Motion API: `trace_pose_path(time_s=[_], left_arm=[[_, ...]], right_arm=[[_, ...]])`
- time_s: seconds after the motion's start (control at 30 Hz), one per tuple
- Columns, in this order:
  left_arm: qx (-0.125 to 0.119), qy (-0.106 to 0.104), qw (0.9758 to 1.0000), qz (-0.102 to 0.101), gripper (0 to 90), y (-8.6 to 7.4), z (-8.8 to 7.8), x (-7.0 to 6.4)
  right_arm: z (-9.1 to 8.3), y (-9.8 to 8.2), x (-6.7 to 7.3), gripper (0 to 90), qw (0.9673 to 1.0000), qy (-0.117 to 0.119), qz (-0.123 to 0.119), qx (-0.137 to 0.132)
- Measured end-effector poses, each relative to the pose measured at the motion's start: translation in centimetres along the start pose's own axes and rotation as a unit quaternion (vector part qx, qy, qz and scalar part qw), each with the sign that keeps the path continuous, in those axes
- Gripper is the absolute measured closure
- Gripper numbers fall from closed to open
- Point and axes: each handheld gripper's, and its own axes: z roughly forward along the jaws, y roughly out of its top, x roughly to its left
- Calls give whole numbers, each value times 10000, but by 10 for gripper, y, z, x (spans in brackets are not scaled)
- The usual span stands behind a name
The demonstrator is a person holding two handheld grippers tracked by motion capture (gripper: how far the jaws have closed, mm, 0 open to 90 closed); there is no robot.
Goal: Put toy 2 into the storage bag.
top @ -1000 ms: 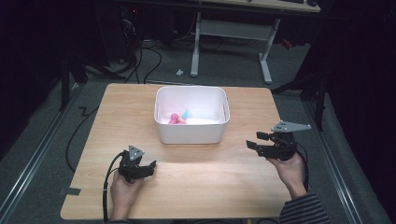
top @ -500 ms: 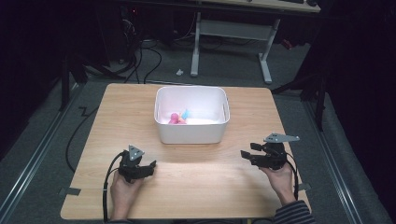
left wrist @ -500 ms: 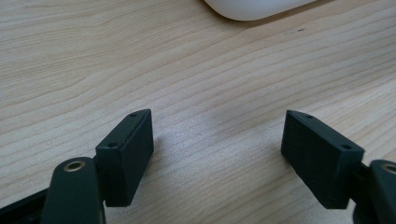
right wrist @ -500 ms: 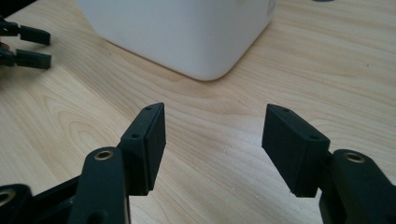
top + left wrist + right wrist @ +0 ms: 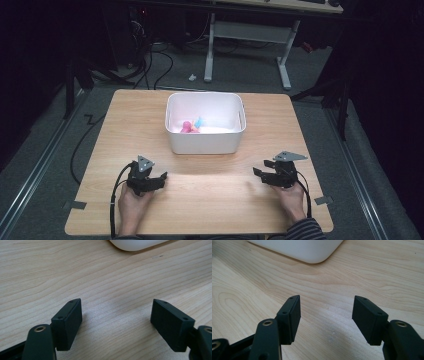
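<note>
A white bin (image 5: 205,142) stands at the middle back of the wooden table (image 5: 210,200). Inside it lie a pink toy (image 5: 186,127) and a light blue piece (image 5: 199,121). My left gripper (image 5: 159,178) rests low on the table at the near left, open, with bare wood between its jaws (image 5: 116,312). Near the front right, my right gripper (image 5: 260,168) sits low over the table, its jaws apart and holding nothing (image 5: 327,307). The bin's rounded lower corner shows ahead of each gripper (image 5: 135,243) (image 5: 299,250).
A person's hands hold both grippers from the near edge. Black cables (image 5: 116,200) trail off the front of the table. Behind the table stand a white desk frame (image 5: 250,35) and floor cables, in dim light.
The right gripper has come down from above the table's right side to just over the wood. The left gripper has stayed where it was.
</note>
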Motion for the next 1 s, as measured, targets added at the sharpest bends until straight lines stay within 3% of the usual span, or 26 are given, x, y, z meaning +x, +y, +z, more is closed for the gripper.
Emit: trace_pose_path(time_s=[0.3,0.67,0.87,1.0], left_arm=[[-1,0,10000,1,256,0,0,0],[0,1,10000,1,255,0,0,0],[0,1,10000,1,256,0,0,0],[8,-2,10000,3,255,0,0,0]], right_arm=[[12,-8,-1,403,9999,-35,67,96],[21,-14,1,391,9997,-186,-22,163],[26,-17,4,383,9992,-307,-165,178],[30,-17,9,355,9981,-438,-390,169]])
